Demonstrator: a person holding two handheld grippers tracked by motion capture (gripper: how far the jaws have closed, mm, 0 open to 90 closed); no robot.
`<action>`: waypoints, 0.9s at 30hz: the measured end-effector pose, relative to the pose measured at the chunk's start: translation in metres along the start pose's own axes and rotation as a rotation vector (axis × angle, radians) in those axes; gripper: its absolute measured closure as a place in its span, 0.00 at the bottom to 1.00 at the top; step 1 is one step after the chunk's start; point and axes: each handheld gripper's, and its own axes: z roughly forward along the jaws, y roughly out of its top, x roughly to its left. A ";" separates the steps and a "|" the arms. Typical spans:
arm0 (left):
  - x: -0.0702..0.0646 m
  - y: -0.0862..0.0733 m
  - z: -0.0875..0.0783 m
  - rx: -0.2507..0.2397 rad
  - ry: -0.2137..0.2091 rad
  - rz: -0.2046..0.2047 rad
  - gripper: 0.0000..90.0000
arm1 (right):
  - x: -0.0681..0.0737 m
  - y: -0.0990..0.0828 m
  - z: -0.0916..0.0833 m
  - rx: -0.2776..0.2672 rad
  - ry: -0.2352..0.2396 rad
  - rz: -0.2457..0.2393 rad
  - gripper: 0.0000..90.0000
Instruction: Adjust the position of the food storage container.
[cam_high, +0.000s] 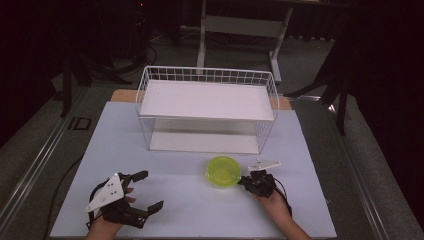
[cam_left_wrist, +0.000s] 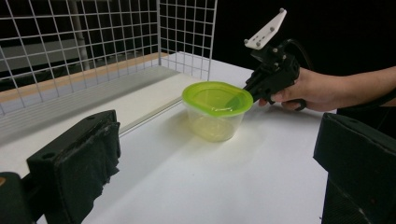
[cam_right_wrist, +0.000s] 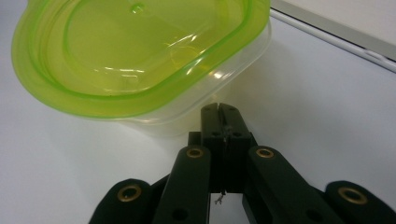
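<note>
My right hand-held gripper (cam_right_wrist: 219, 109) is clamped fully together, tips at the tub (cam_high: 223, 171) wall just under its green rim, gripping nothing. Tub sits mid-table, near the rack (cam_high: 207, 111). My left hand-held gripper (cam_high: 145, 190) gapes wide, empty.

Lab-style recording room, dark curtained walls, white tabletop (cam_high: 165, 200), metal stand legs (cam_high: 202, 35), floor cables (cam_high: 150, 52)

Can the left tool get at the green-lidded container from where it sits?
Probably yes. The left tool rests with its jaws wide apart, and bare tabletop lies between it and the container. Only the shut right tool, at the container's far side, crowds that edge.
</note>
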 end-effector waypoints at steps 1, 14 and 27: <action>0.000 0.000 0.000 0.000 0.000 0.000 0.02 | 0.002 0.002 0.003 0.001 0.007 -0.004 1.00; 0.000 0.000 0.000 0.003 -0.006 0.001 0.02 | 0.011 0.022 0.031 0.002 0.033 -0.031 1.00; 0.000 0.000 0.001 0.006 -0.012 0.005 0.02 | 0.027 0.030 0.044 0.011 0.068 -0.043 1.00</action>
